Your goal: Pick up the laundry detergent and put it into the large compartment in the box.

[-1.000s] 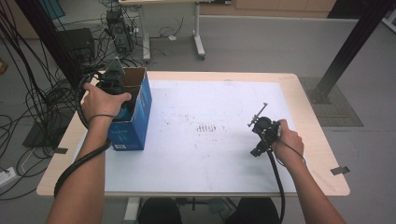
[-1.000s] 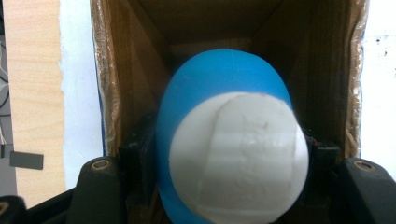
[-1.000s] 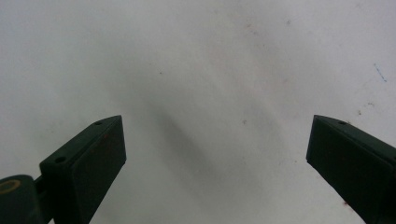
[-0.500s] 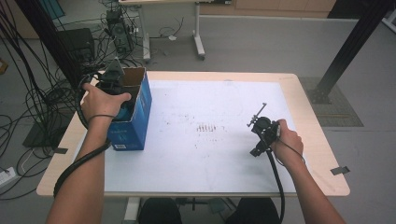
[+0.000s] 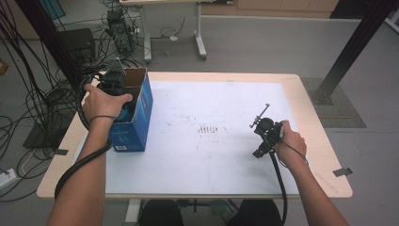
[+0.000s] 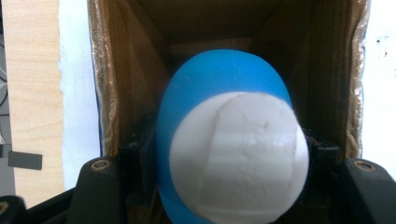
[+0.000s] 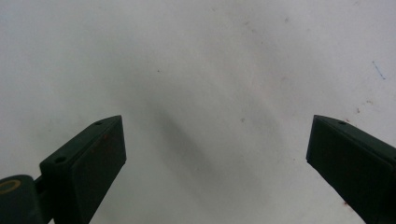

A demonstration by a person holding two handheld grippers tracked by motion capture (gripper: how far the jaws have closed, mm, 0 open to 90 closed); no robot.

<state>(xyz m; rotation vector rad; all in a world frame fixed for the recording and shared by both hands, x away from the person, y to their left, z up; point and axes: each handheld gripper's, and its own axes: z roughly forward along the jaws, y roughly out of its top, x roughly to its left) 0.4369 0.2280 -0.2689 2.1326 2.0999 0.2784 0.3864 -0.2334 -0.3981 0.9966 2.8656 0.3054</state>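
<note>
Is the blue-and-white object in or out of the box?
In. The left gripper holds the blue-and-white object between its jaws, with the cardboard box walls around it.

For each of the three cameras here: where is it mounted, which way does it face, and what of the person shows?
High view: above the person's side, facing forward and down on the table; both forearms and each hand-held gripper show.
Left gripper view: on the left hand-held gripper, looking into the cardboard box at a blue and white object between the jaws.
Right gripper view: on the right hand-held gripper, facing the bare white mat, jaws apart.
Shared: the box, in the high and left gripper views.
</note>
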